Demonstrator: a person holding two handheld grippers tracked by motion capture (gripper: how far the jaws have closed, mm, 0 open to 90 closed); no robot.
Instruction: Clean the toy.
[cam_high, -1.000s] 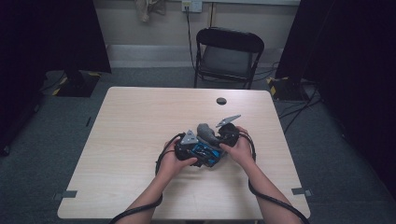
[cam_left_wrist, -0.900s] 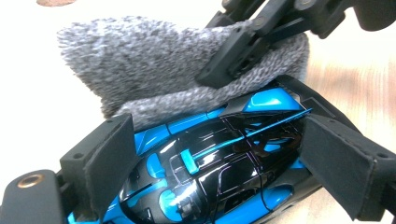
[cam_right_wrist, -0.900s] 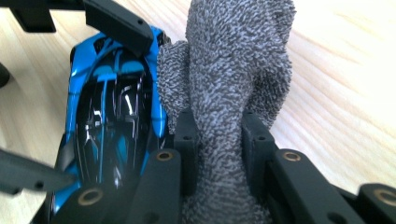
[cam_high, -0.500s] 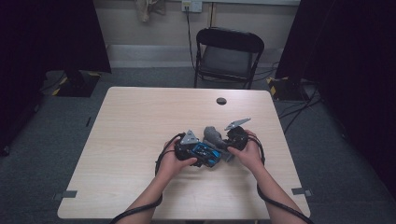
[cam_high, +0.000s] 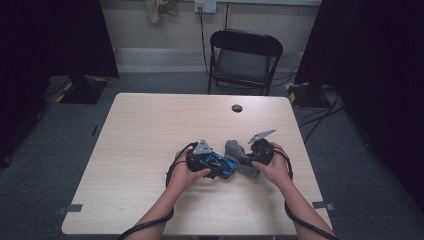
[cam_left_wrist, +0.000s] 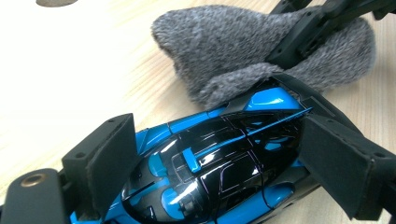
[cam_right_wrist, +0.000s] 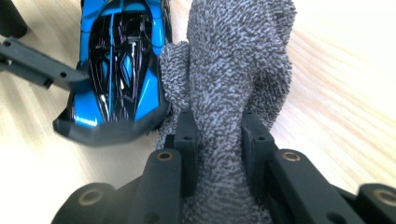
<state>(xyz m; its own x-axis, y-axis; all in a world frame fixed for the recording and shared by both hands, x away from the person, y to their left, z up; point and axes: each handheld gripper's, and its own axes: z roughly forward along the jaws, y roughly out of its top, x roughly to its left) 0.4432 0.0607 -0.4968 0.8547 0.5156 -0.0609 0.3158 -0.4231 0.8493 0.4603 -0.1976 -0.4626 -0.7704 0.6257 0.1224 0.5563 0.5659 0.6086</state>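
Note:
A blue-and-black toy car (cam_high: 223, 165) lies on the wooden table (cam_high: 150, 130) near its front middle. My left gripper (cam_high: 218, 166) is shut on the car; in the left gripper view its two pads (cam_left_wrist: 109, 161) press the car (cam_left_wrist: 215, 168) from both sides. Just right of the car's end lies a grey fuzzy cloth (cam_high: 235, 149). My right gripper (cam_high: 246, 162) is shut on this cloth (cam_right_wrist: 233, 60), which is bunched between the jaws (cam_right_wrist: 219, 140). The cloth touches the car (cam_right_wrist: 121, 60) at its side.
A small black round spot (cam_high: 237, 108) sits at the table's far side. A black folding chair (cam_high: 245, 55) stands behind the table. Dark curtains hang on both sides, and cables run across the floor at the right.
My right gripper has moved to the right with the grey cloth in it, drawing the cloth along the car's end. The left gripper and the car have stayed in place.

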